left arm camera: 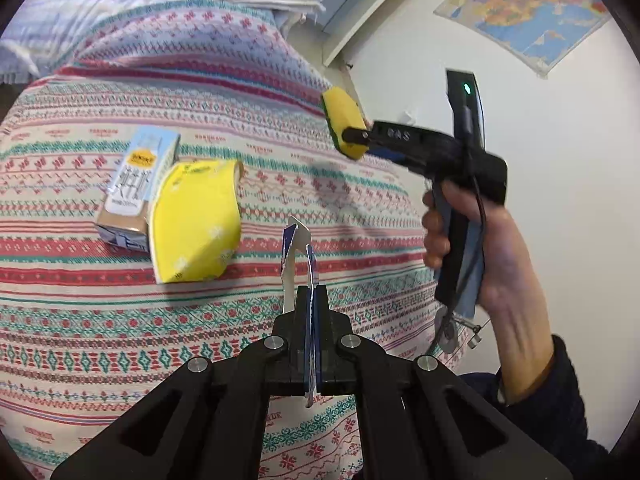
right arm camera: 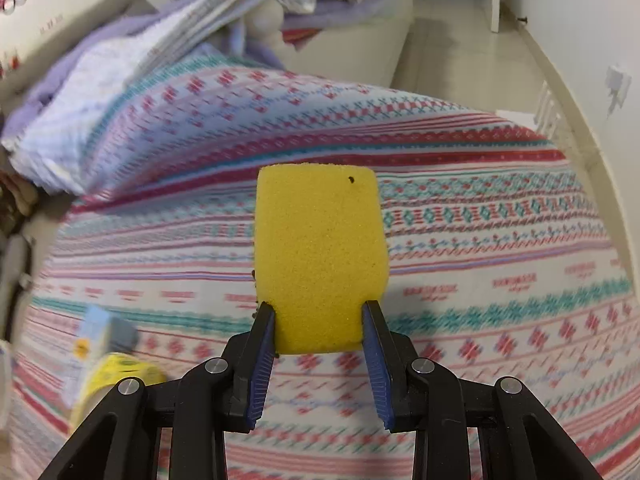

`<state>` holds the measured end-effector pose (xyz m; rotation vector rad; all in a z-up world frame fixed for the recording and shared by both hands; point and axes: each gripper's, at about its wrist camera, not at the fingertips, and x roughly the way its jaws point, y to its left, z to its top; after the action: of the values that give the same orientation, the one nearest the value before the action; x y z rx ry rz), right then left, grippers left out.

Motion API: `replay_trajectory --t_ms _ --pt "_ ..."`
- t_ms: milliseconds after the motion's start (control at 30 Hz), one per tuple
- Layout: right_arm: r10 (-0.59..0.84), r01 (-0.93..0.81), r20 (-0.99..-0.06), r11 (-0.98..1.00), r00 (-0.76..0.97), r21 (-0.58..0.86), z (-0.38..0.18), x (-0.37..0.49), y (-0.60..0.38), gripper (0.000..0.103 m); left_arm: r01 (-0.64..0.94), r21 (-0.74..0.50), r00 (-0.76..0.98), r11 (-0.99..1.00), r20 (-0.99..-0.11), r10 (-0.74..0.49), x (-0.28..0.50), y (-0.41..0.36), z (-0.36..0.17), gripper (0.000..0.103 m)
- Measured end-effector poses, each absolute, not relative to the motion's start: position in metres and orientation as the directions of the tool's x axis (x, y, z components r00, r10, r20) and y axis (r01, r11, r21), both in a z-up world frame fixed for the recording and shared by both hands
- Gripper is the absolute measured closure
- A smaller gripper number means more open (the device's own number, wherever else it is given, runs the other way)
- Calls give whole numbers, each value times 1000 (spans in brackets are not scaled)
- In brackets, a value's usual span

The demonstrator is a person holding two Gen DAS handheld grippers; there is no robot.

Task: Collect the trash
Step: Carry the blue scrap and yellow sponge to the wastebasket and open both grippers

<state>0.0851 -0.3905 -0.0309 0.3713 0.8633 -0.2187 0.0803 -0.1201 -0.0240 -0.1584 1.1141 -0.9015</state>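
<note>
My left gripper (left arm camera: 311, 294) is shut on a thin blue-and-white torn wrapper (left arm camera: 297, 250) that sticks up between its fingers above the patterned bedspread (left arm camera: 120, 320). My right gripper (right arm camera: 319, 312) is shut on a yellow sponge (right arm camera: 320, 256) with a green backing, held in the air over the bed; the left wrist view shows the same sponge (left arm camera: 345, 122) and right gripper (left arm camera: 358, 136) at upper right. A light blue milk carton (left arm camera: 138, 190) and a flattened yellow paper cup (left arm camera: 198, 220) lie side by side on the bed, left of the left gripper.
A hand (left arm camera: 488, 252) holds the right gripper's handle near the white wall (left arm camera: 560, 200). Folded purple and white bedding (right arm camera: 100, 92) is piled at the far end of the bed. A map (left arm camera: 528, 12) hangs on the wall. Tiled floor (right arm camera: 460, 52) runs past the bed.
</note>
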Motion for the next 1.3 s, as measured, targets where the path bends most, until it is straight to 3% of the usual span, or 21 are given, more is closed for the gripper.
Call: replay_trajectory --t_ms 367,833,1067,1300 --pt "26 247 -679 921 734 302 3 65 -337 66 506 -502 292 701 -665 -687 96 -59 17 103" --pt "37 28 -590 995 806 100 29 65 -229 66 368 -522 411 769 -651 -638 120 41 29 103" --pt "90 -76 -561 996 823 48 33 64 -190 66 255 -554 508 792 -620 -597 139 127 34 103" --pt "172 -193 -580 981 796 25 20 71 -133 66 29 -543 624 840 -647 -439 159 251 16 103"
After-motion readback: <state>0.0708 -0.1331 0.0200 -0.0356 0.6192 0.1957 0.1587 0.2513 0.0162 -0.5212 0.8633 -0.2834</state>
